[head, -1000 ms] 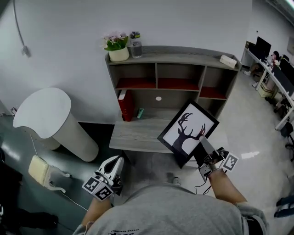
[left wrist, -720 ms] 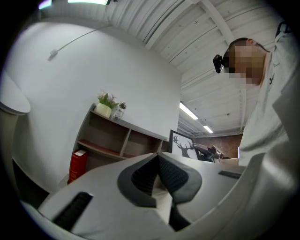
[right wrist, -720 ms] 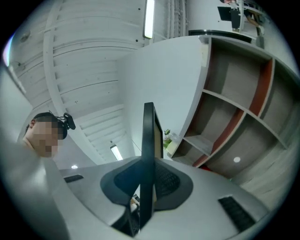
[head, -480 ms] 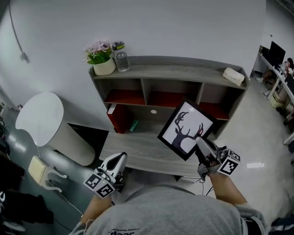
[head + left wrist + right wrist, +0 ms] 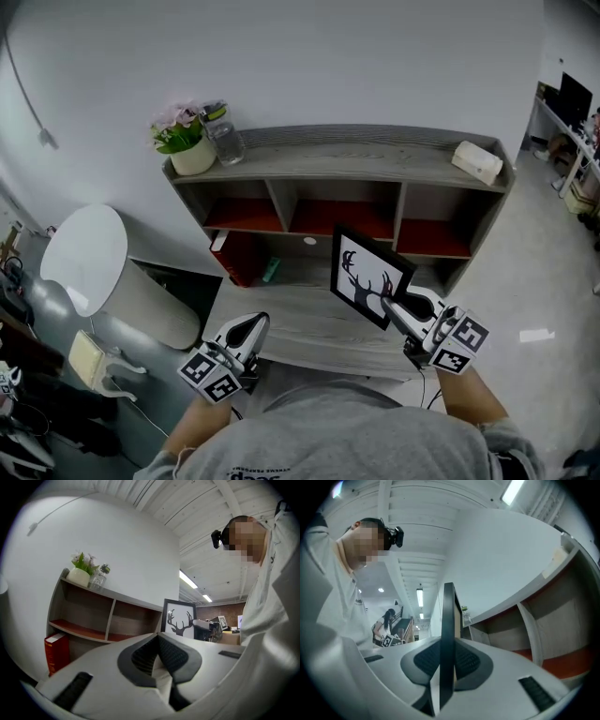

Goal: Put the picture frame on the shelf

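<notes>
Grey shelf (image 5: 356,155) by a white wall (image 5: 281,56) — right gripper (image 5: 386,305) clamps one edge of the stiff, likely fragile picture frame (image 5: 368,277); left gripper (image 5: 255,323) closed, empty.

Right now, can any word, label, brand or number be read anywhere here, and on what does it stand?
Nothing legible.
Shirt: print at the picture's bottom edge, cut off and too small to read.
Red book: spine too small to read.
Marker squares on left gripper and right gripper: patterns, no letters.
Picture frame: a deer silhouette, no words.
</notes>
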A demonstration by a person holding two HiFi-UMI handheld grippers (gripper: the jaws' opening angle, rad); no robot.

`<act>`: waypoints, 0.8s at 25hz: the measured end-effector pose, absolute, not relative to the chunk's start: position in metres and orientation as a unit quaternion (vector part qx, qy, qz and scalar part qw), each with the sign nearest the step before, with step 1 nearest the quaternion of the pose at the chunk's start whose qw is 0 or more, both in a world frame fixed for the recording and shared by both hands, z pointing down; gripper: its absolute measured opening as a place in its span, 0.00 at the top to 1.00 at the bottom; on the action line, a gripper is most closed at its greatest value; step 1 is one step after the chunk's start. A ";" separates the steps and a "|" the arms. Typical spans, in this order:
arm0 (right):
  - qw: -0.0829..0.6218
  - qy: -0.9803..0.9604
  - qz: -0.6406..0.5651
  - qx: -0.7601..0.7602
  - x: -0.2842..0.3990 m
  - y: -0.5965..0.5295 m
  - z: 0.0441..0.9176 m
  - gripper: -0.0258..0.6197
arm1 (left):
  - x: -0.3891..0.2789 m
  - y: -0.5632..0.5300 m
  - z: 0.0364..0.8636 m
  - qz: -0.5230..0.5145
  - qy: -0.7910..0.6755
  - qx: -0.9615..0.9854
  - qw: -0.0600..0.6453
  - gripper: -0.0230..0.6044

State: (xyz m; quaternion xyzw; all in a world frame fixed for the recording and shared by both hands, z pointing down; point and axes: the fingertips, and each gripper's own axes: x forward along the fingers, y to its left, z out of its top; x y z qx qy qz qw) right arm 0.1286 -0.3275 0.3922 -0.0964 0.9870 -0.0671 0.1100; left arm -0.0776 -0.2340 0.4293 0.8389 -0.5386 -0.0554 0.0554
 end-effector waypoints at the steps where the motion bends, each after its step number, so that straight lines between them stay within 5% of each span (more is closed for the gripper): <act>1: 0.104 0.988 -0.058 -0.098 0.127 -0.330 0.392 0.85 | -0.078 -0.239 0.429 -0.055 -0.538 0.839 0.056 0.92; 12: 0.088 0.988 -0.028 -0.123 0.082 -0.355 0.358 0.85 | -0.134 -0.301 0.402 -0.051 -0.515 0.855 0.012 0.92; 20: 0.205 0.950 -0.138 -0.191 0.054 -0.391 0.311 0.85 | -0.181 -0.347 0.362 -0.063 -0.434 0.898 -0.016 0.92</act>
